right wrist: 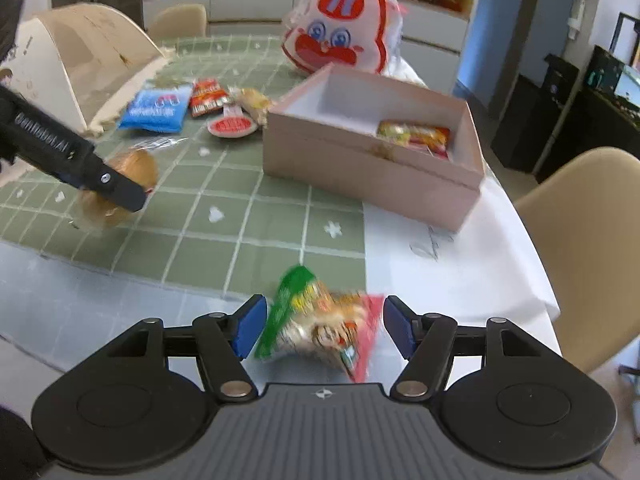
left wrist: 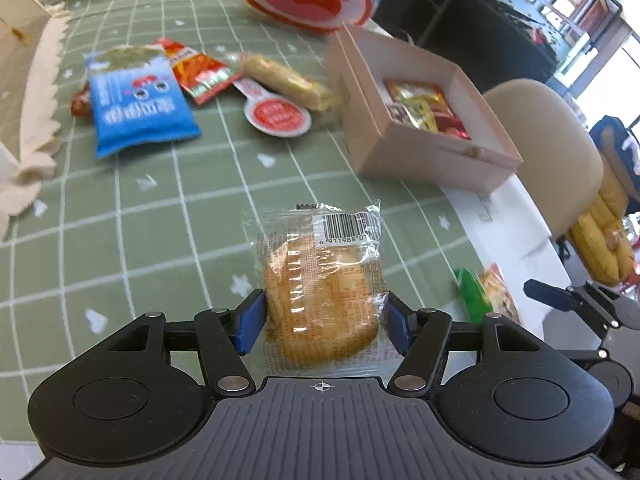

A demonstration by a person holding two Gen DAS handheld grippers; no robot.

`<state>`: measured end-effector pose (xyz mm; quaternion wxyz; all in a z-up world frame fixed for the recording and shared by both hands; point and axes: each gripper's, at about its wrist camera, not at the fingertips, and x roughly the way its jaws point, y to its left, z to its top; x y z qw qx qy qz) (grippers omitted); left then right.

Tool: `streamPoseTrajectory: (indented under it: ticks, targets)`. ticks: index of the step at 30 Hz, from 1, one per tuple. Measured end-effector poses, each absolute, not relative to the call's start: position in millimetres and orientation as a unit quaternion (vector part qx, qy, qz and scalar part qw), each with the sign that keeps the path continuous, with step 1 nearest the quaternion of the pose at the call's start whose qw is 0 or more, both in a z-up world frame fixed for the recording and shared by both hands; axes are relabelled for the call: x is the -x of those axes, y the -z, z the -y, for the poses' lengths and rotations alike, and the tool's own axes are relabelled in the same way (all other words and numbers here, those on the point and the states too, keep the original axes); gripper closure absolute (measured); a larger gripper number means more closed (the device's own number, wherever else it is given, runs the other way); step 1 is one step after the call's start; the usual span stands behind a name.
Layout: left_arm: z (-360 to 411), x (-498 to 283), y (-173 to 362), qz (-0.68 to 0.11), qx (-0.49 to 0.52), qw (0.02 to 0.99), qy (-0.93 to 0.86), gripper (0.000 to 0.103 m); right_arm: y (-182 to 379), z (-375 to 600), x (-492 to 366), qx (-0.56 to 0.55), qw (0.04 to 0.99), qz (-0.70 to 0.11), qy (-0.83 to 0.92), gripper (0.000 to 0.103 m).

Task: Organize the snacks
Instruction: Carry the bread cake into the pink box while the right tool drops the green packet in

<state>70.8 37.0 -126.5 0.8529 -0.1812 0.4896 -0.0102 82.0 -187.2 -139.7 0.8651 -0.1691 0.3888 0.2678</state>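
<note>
A round golden pastry in a clear wrapper (left wrist: 320,292) sits between the blue pads of my left gripper (left wrist: 322,320), which press on both its sides. The right wrist view shows that pastry (right wrist: 136,164) blurred, above the green checked cloth (right wrist: 240,184), partly behind a black left finger (right wrist: 112,188). A green and red snack packet (right wrist: 320,320) lies blurred between the jaws of my right gripper (right wrist: 324,326); a gap shows beside each pad. From the left wrist this packet (left wrist: 476,296) lies at the table's white edge. The open pink box (left wrist: 432,160) (right wrist: 360,176) holds several wrapped snacks (left wrist: 424,108).
Further back on the cloth lie a blue packet (left wrist: 136,108), a red packet (left wrist: 200,72), a pale bar (left wrist: 288,82) and a round red-and-white piece (left wrist: 278,116). A rabbit-face bag (right wrist: 340,36) stands behind the box. A cream paper carton (right wrist: 80,68) stands left, a beige chair (right wrist: 580,240) right.
</note>
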Motion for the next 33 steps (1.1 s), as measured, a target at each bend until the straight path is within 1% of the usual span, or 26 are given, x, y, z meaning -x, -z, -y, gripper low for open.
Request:
streamPoseTrajectory:
  ticks: [2,4,7,8,10,14,16,21,28,29,31,32,33]
  targets:
    - [-35,-70,132,-0.497,0.188,0.847,0.018,0.036,141,192,-80,0.176,0.859,-0.4,-0.266,0.038]
    - [-33,-68,136,-0.506,0.184,0.843,0.023,0.036,144,194,-77,0.211,0.857,-0.398,-0.25,0.038]
    - [-32,-65,138,-0.508,0.18,0.842,0.026,0.037,147,195,-73,0.284,0.865,-0.364,-0.194,0.038]
    - [-32,-64,138,-0.508,0.18,0.842,0.028,0.037,145,197,-73,0.29,0.869,-0.357,-0.184,0.038]
    - [-32,-64,139,-0.508,0.18,0.842,0.029,0.037,137,203,-77,0.257,0.875,-0.366,-0.186,0.038]
    - [-29,-65,140,-0.512,0.173,0.841,0.033,0.036,122,206,-87,0.132,0.876,-0.41,-0.218,0.038]
    - [-27,-65,141,-0.515,0.169,0.84,0.038,0.036,123,201,-90,0.108,0.875,-0.417,-0.222,0.038]
    - [-24,-65,142,-0.517,0.165,0.839,0.041,0.036,142,181,-98,0.121,0.882,-0.414,-0.19,0.038]
    - [-26,-62,142,-0.516,0.177,0.837,0.044,0.037,162,181,-121,0.071,0.872,-0.447,-0.187,0.037]
    - [-26,-62,142,-0.517,0.179,0.836,0.044,0.037,163,178,-119,0.076,0.874,-0.441,-0.189,0.035]
    - [-27,-59,141,-0.518,0.18,0.835,0.046,0.037,164,176,-115,0.085,0.874,-0.435,-0.197,0.035]
    - [-28,-57,141,-0.519,0.18,0.834,0.047,0.037,164,176,-113,0.087,0.872,-0.437,-0.203,0.037]
    - [-28,-56,139,-0.521,0.179,0.833,0.05,0.038,162,176,-110,0.091,0.868,-0.439,-0.211,0.044]
